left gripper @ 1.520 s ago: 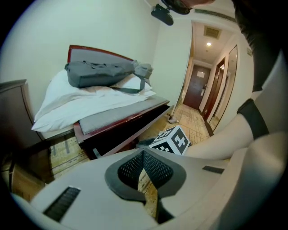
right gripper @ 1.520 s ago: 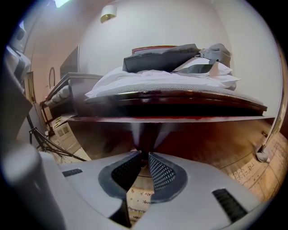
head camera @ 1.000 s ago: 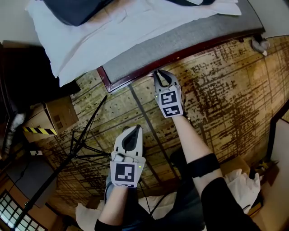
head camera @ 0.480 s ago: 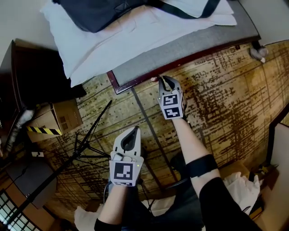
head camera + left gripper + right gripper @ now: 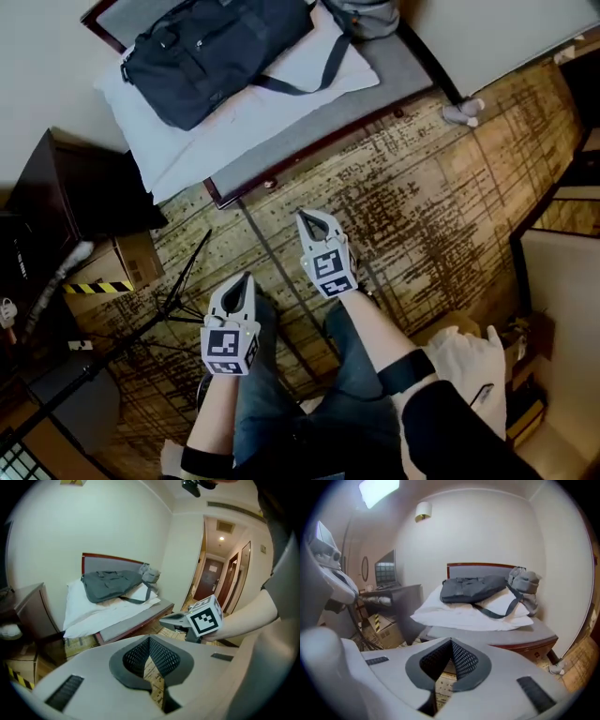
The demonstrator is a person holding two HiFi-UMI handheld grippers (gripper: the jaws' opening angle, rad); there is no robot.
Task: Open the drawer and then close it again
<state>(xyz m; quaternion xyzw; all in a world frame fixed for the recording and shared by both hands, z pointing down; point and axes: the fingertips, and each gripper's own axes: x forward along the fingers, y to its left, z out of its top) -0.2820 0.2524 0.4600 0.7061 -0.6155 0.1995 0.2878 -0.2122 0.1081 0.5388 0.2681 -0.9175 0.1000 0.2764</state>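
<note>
Both grippers hang in the air over the worn patterned floor (image 5: pixel 441 197), clear of the bed (image 5: pixel 375 80). Left gripper (image 5: pixel 246 277): fingers together, nothing between them. Right gripper (image 5: pixel 303 217): fingers have just been closing and now meet, also with nothing between them; it sits ahead of the left one, nearer the bed. The drawer (image 5: pixel 277 178) is in the bed's red-brown wooden base, with a small knob on its front. The front looks flush with the frame, so it reads as shut. Neither gripper touches it. A dark duffel bag (image 5: pixel 211 52) lies on the white pillow (image 5: pixel 225 127). A cardboard box (image 5: pixel 117 267) with striped tape stands left of the bed, a black tripod (image 5: pixel 164 309) just beside it.
</note>
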